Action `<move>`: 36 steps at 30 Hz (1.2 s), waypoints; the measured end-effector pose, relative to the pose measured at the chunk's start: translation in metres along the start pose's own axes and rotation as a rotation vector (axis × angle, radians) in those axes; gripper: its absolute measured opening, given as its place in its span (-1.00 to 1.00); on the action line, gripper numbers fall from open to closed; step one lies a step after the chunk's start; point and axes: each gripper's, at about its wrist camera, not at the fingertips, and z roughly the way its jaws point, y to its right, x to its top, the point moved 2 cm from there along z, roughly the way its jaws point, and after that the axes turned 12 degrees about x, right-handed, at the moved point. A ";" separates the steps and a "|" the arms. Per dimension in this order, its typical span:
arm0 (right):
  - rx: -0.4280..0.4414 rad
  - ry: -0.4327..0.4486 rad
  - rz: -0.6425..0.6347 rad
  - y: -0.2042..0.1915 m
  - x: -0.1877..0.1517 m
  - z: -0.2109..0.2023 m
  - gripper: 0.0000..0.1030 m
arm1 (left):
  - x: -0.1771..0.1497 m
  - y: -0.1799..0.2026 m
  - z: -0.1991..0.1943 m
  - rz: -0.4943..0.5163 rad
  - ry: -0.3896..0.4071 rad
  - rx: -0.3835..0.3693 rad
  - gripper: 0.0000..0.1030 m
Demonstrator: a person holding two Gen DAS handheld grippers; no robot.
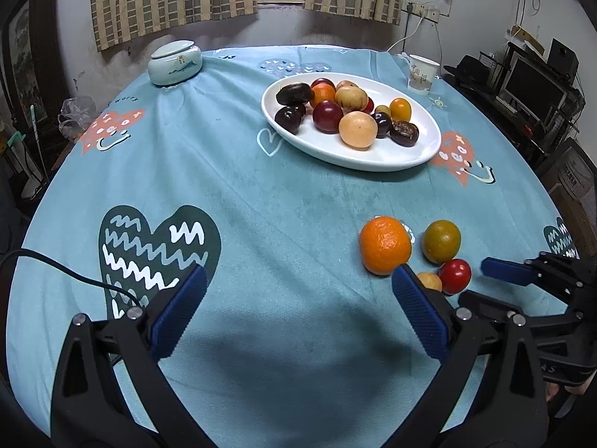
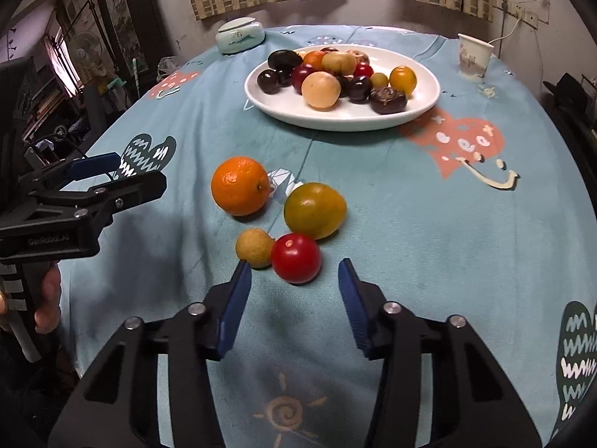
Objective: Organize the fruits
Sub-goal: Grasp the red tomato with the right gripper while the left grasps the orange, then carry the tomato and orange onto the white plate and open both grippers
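Observation:
A white oval plate [image 1: 406, 156] [image 2: 335, 119] at the far side holds several fruits. Loose on the blue cloth lie an orange [image 1: 385, 245] [image 2: 240, 185], a green-yellow tomato [image 1: 441, 241] [image 2: 314, 210], a red cherry tomato [image 1: 455, 275] [image 2: 296, 258] and a small yellow fruit [image 1: 431, 280] [image 2: 255, 248]. My right gripper [image 2: 294, 272] is open, its jaws just short of the red tomato, which lies between the fingertips' line. My left gripper [image 1: 298, 280] is open and empty, left of the loose fruits.
A pale lidded ceramic jar [image 1: 174, 62] [image 2: 240, 35] stands at the far left of the table. A paper cup [image 1: 421, 74] [image 2: 474, 56] stands at the far right. The round table's edge drops off on both sides, with furniture beyond.

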 end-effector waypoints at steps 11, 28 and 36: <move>0.024 0.006 0.008 0.006 0.001 0.003 -0.40 | 0.001 0.019 0.011 0.043 -0.032 -0.037 0.96; 0.011 0.032 0.071 0.026 -0.010 -0.017 -0.40 | 0.003 0.077 0.051 0.137 -0.106 -0.120 -0.24; 0.012 0.051 0.057 0.020 -0.007 -0.024 -0.40 | 0.009 0.066 0.020 0.096 -0.032 -0.162 -0.26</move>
